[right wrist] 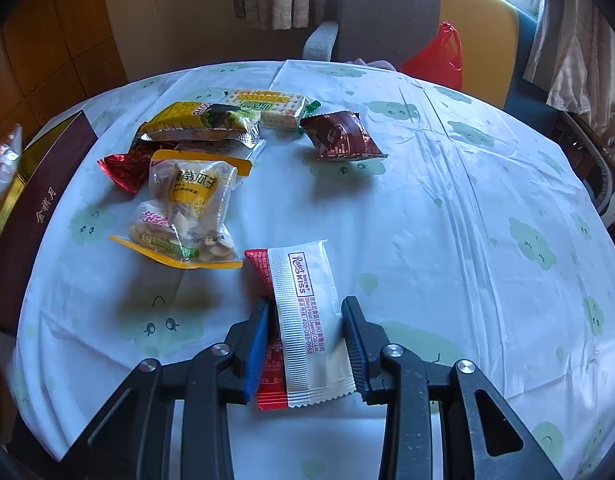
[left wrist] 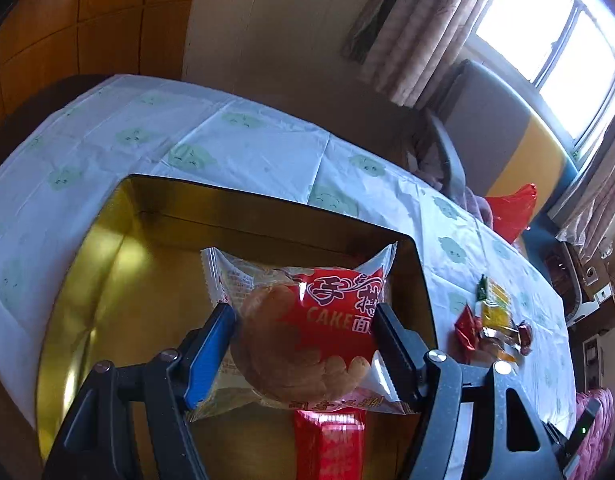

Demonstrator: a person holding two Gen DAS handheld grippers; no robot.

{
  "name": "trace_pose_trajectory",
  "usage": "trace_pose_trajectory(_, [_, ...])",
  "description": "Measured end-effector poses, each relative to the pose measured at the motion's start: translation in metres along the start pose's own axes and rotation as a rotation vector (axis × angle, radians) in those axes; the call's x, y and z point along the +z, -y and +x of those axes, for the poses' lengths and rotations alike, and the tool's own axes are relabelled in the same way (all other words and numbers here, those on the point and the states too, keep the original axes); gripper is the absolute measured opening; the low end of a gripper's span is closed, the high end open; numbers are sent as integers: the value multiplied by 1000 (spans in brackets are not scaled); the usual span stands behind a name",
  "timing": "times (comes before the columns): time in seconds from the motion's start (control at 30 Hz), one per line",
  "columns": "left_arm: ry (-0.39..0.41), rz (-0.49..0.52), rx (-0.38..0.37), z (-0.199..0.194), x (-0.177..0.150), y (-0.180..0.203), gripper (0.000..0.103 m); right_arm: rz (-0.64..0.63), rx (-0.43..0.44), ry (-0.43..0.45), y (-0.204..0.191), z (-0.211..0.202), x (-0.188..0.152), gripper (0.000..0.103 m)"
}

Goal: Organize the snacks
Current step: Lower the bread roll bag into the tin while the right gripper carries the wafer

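Note:
My left gripper [left wrist: 303, 312] is shut on a clear and red cake packet [left wrist: 307, 332], its pads pressing both sides. It holds the packet over the open gold tin [left wrist: 107, 280], where a red packet [left wrist: 329, 444] lies on the bottom. My right gripper [right wrist: 306, 304] is shut on a white and red Kiss packet [right wrist: 307, 320] just above the tablecloth. Loose snacks lie beyond it: a clear bag of seeds [right wrist: 187, 216], a yellow-green packet [right wrist: 199, 120], a cracker packet [right wrist: 267, 108], a dark brown packet [right wrist: 341, 136] and a red foil packet [right wrist: 123, 168].
The tin's maroon outer wall [right wrist: 39, 200] stands at the left of the right wrist view. The round table wears a pale cloth with green prints [right wrist: 467, 200]. Behind its far edge are a chair [right wrist: 387, 8] and a red plastic bag [right wrist: 439, 56].

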State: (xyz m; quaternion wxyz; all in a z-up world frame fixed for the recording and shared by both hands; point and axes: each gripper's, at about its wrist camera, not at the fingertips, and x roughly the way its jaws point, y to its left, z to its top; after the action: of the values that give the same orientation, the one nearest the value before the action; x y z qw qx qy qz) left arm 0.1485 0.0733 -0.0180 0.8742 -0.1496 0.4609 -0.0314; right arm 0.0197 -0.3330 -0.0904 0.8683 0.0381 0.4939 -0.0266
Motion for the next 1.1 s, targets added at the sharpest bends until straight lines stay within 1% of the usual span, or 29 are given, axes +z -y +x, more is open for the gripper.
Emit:
trace_pose_trajectory(0.03, [-10, -14, 9, 9, 4, 2, 72, 1, -1, 2, 0, 0, 0, 36])
trace_pose_trajectory(0.1, [-18, 9, 1, 20, 10, 10, 73, -2, -8, 2, -1, 0, 0, 37])
trace_pose_trajectory(0.17, [-21, 23, 20, 31, 14, 17, 75, -3, -12, 3, -2, -1, -1, 37])
trace_pose_trajectory(0.23, [-46, 20, 8, 38, 16, 19, 78, -3, -15, 6, -3, -1, -1, 37])
trace_pose_trajectory(0.33, [-50, 17, 26, 36, 10, 18, 79, 4, -13, 14, -2, -2, -2, 37])
trace_pose_trajectory(0.4, [-46, 16, 56, 30, 4, 15, 79, 12, -11, 20, -2, -2, -3, 38])
trace_pose_trajectory(0.47, [-21, 29, 72, 19, -3, 12, 79, 10, -16, 26, -3, -2, -3, 39])
trace_pose_trajectory(0.53, [9, 60, 95, 9, -9, 12, 79, 9, -20, 32, -3, -2, -4, 39])
trace_pose_trajectory(0.6, [18, 117, 111, 6, -11, 16, 79, 13, -21, 36, -3, -3, -4, 39])
trace_pose_trajectory(0.67, [24, 113, 115, -1, -11, 16, 79, 12, -24, 37, -3, -3, -4, 39])
trace_pose_trajectory(0.7, [41, 107, 111, -7, -12, 16, 79, 12, -25, 38, -3, -3, -5, 39])
trace_pose_trajectory(0.77, [65, 119, 141, -20, -18, 17, 79, 21, -23, 42, -3, -3, -5, 39])
trace_pose_trajectory(0.9, [107, 171, 179, -47, -43, 20, 79, 11, -37, 56, -5, -4, -7, 39])
trace_pose_trajectory(0.93, [125, 193, 204, -54, -52, 22, 79, 8, -39, 57, -5, -4, -7, 39])
trace_pose_trajectory(1.0, [147, 211, 232, -64, -65, 23, 79, 9, -40, 58, -5, -5, -7, 39])
trace_pose_trajectory(1.1, [162, 218, 253, -74, -80, 22, 79, 13, -50, 62, -6, -5, -8, 38])
